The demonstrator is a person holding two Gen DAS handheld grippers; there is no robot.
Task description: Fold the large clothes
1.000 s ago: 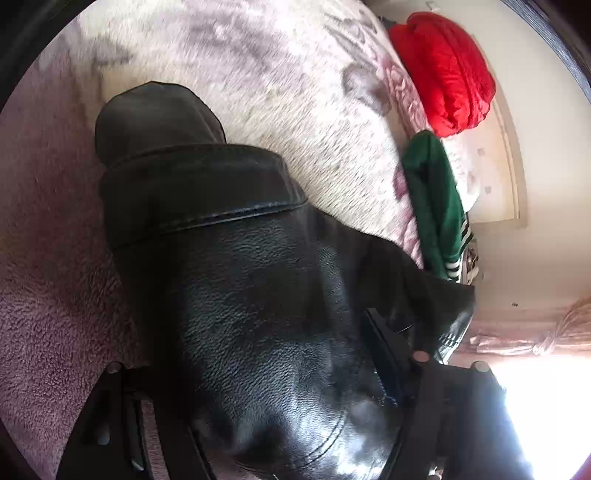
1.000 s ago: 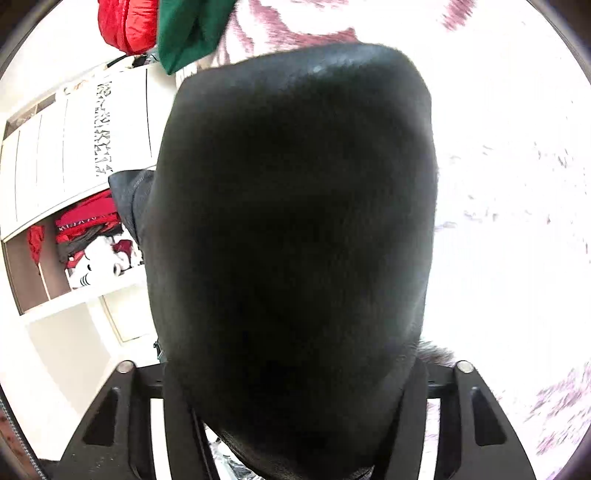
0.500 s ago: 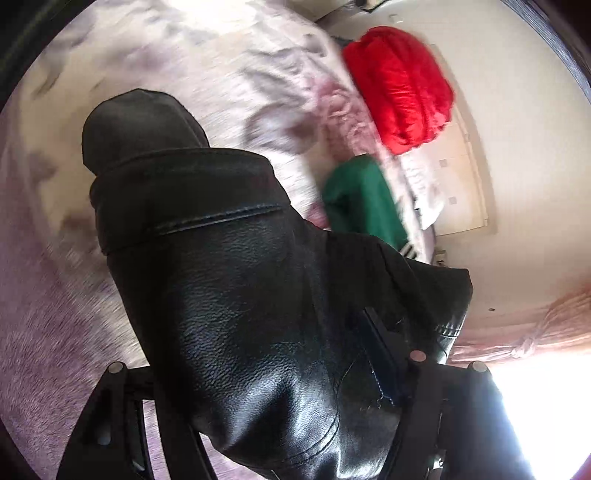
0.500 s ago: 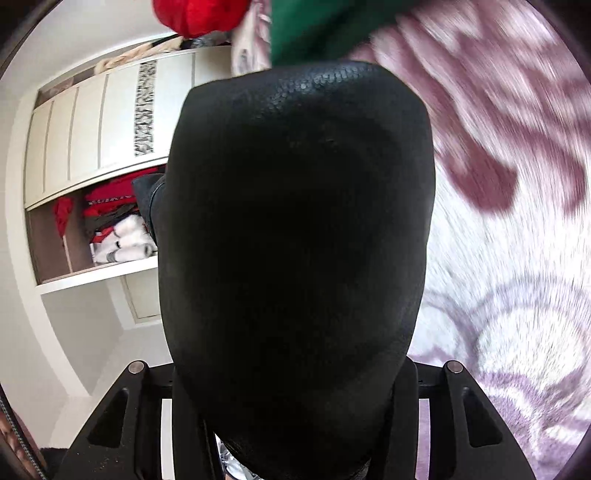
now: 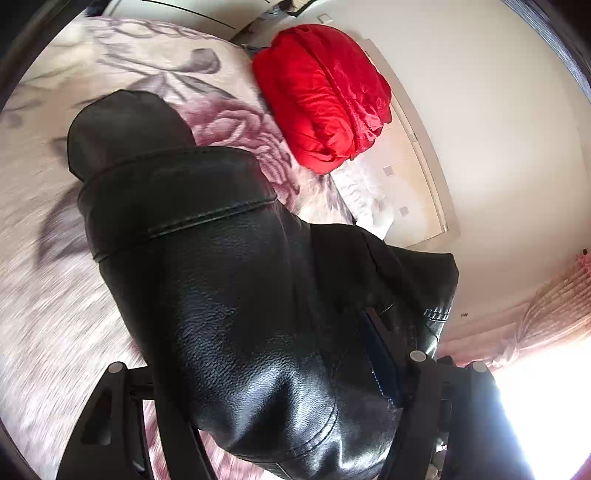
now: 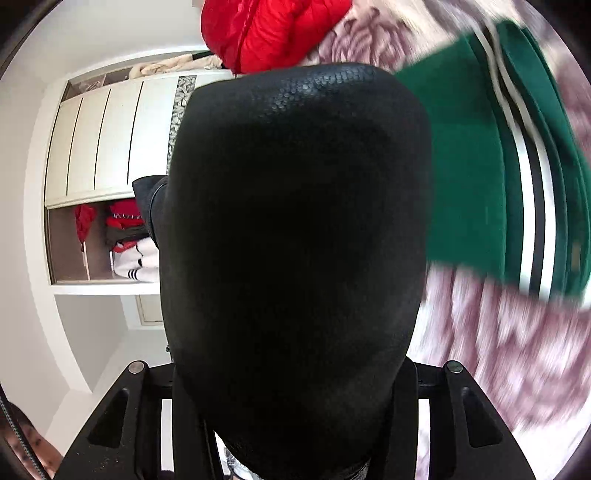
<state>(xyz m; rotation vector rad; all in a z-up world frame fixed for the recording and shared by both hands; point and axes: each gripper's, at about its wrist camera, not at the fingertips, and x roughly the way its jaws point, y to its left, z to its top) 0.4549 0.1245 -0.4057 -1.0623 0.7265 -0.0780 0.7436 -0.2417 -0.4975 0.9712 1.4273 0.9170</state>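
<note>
A black leather jacket [image 5: 236,295] fills the left wrist view, bunched between the fingers of my left gripper [image 5: 280,417], which is shut on it above the floral bedspread [image 5: 44,288]. In the right wrist view the same black jacket [image 6: 295,236] covers the centre and hides the fingertips of my right gripper [image 6: 295,424], which is shut on it. Both grippers hold the jacket lifted off the bed.
A folded red puffer jacket [image 5: 325,96] lies at the head of the bed, also in the right wrist view [image 6: 269,29]. A folded green garment with white stripes [image 6: 491,177] lies on the bedspread. A white wardrobe with open shelves [image 6: 99,184] stands at the left.
Both grippers have carried the jacket along the bed toward the red jacket and the green garment. The green garment has left the left wrist view and grown larger in the right wrist view.
</note>
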